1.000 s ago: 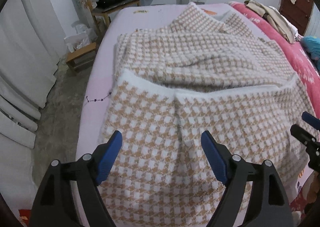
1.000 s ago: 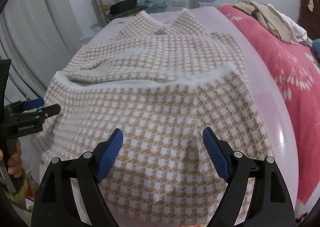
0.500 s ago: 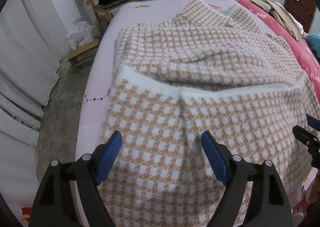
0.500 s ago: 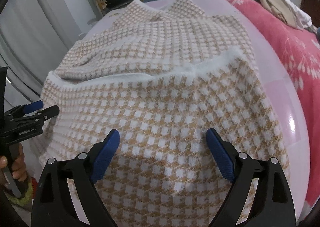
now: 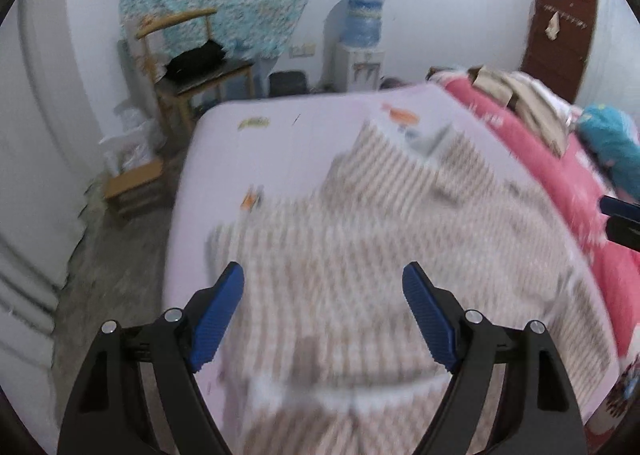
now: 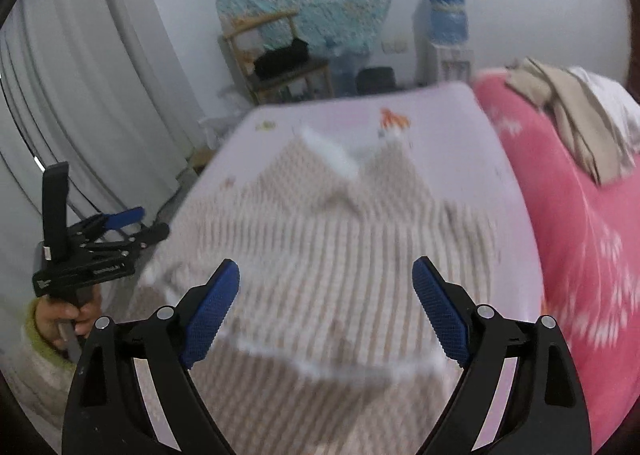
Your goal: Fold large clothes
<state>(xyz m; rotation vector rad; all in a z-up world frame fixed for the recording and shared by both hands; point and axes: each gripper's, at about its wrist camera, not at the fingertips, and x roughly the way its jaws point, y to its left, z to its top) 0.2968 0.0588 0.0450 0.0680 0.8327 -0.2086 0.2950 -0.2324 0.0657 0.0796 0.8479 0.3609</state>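
The left tool (image 5: 322, 307) was held above the near end of the bed (image 5: 224, 159), pointing along it toward the far wall, its blue ribbed fingers (image 5: 218, 315) spread wide and gripping nothing; the right tool (image 6: 326, 307) hovered likewise over the bed (image 6: 452, 127), fingers (image 6: 438, 317) parted and empty. In the right wrist view the left tool (image 6: 132, 221) appeared off the left side of the bed, gripped upright by a hand (image 6: 66, 317) in a pale fuzzy sleeve with a green cuff.

The garment (image 5: 380, 263) lay on the bed beneath both tools, reaching from the near edge toward the middle; it was a thick, soft knit in a tan-and-white check, with a white band (image 6: 332, 363) running across it near the tools and two pointed flaps (image 6: 320, 159) at its far end; motion blur smeared the pattern into stripes. The bed's sheet was smooth pale pink; a fleecy red blanket (image 6: 580, 239) with white sprigs lay along the right side of the bed, with beige clothes (image 6: 576, 115) heaped on it. Beyond the far end of the bed stood a wooden chair (image 5: 188, 55) and a water dispenser (image 5: 362, 55).
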